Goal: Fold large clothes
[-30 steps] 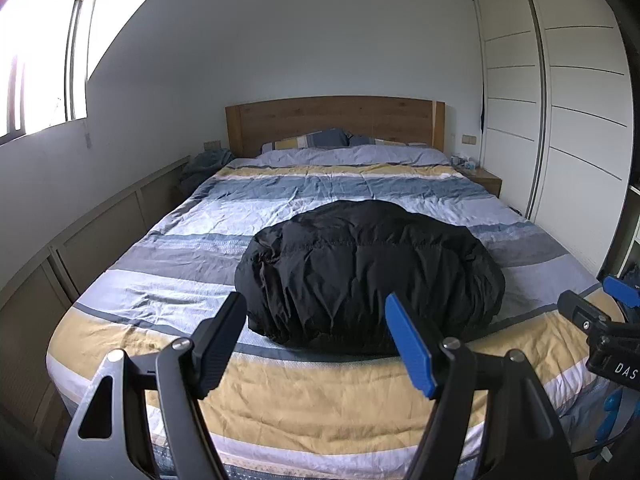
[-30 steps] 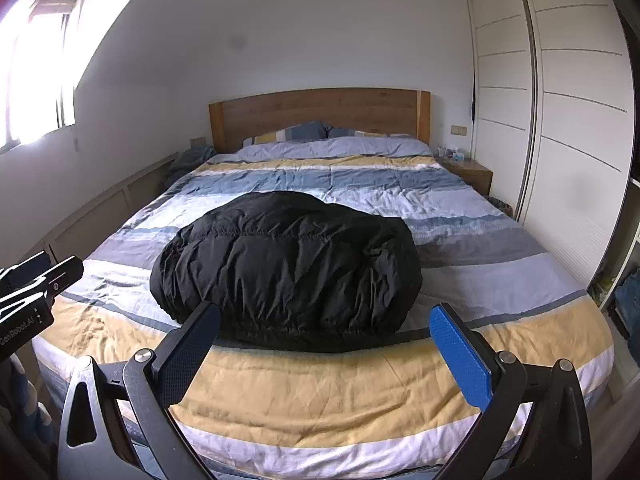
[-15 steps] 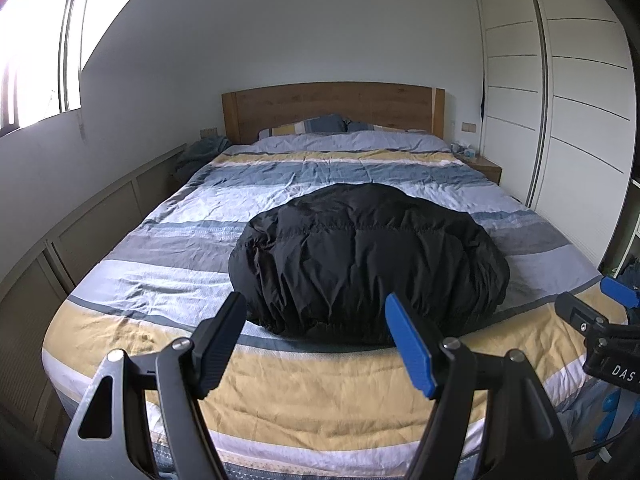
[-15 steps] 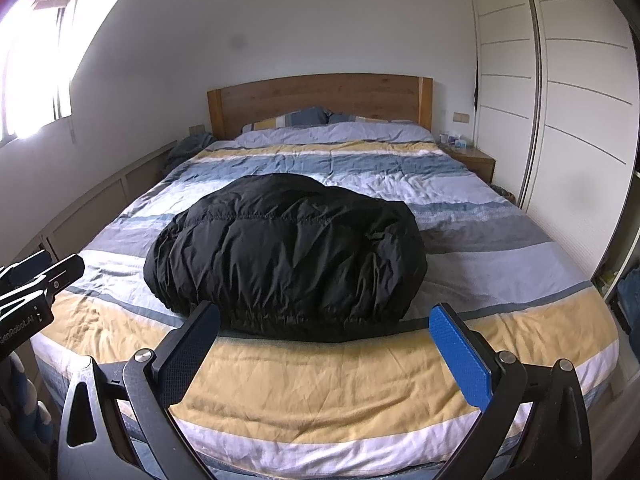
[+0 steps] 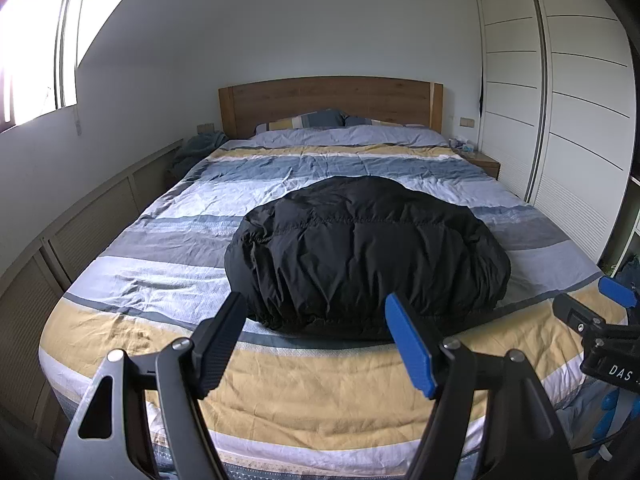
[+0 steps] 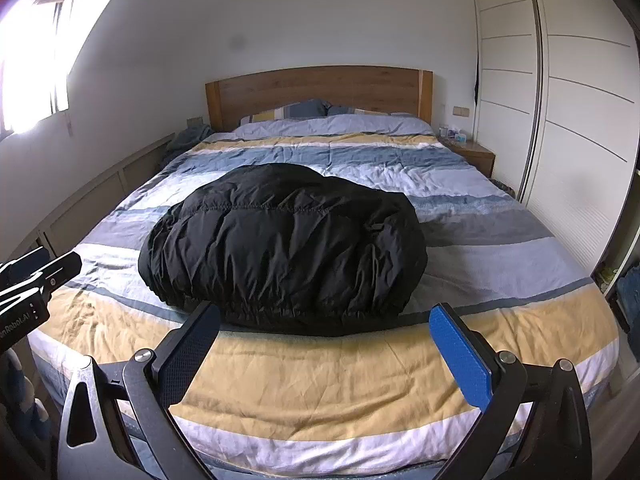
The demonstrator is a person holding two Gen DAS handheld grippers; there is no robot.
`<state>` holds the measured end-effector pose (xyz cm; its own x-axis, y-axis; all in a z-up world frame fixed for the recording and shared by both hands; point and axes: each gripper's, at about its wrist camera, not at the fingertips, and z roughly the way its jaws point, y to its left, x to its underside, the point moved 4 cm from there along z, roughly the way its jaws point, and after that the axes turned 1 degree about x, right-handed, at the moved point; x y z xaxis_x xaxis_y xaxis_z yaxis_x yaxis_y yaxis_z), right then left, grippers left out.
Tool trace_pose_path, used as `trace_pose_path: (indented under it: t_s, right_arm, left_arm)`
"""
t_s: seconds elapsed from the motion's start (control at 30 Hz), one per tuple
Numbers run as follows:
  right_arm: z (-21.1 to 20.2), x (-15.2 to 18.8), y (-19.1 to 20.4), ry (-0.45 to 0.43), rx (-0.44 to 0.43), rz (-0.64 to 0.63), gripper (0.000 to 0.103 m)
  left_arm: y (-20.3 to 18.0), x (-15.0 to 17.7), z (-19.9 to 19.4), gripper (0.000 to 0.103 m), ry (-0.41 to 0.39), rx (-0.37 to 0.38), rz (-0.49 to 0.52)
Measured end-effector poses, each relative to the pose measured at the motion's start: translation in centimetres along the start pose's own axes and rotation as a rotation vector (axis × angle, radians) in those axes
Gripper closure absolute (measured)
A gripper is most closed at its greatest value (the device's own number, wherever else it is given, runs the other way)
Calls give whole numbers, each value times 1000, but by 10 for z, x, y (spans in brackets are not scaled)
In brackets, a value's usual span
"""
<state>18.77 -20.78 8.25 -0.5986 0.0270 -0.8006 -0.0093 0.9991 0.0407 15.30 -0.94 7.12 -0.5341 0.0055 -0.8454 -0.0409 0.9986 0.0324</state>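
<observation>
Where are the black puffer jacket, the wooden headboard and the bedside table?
black puffer jacket [image 5: 366, 256], left wrist view, middle of its quilted top.
wooden headboard [image 6: 320, 92], right wrist view, centre of the panel.
bedside table [image 6: 476, 156], right wrist view, its front face.

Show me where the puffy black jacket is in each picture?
Left wrist view: the black jacket lies mid-picture on the striped bed, just beyond the open claw.
Right wrist view: the black jacket sits a bit left of middle.
Shared landmark: the wooden headboard behind it.
</observation>
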Motion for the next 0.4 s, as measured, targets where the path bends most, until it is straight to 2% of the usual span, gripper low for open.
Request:
trace_pose_path:
  t_s: [0.4]
  right_arm:
    - [4,1,-2,7,2,-2,0]
  left_arm:
    - [2,2,5,32,12,9,-8]
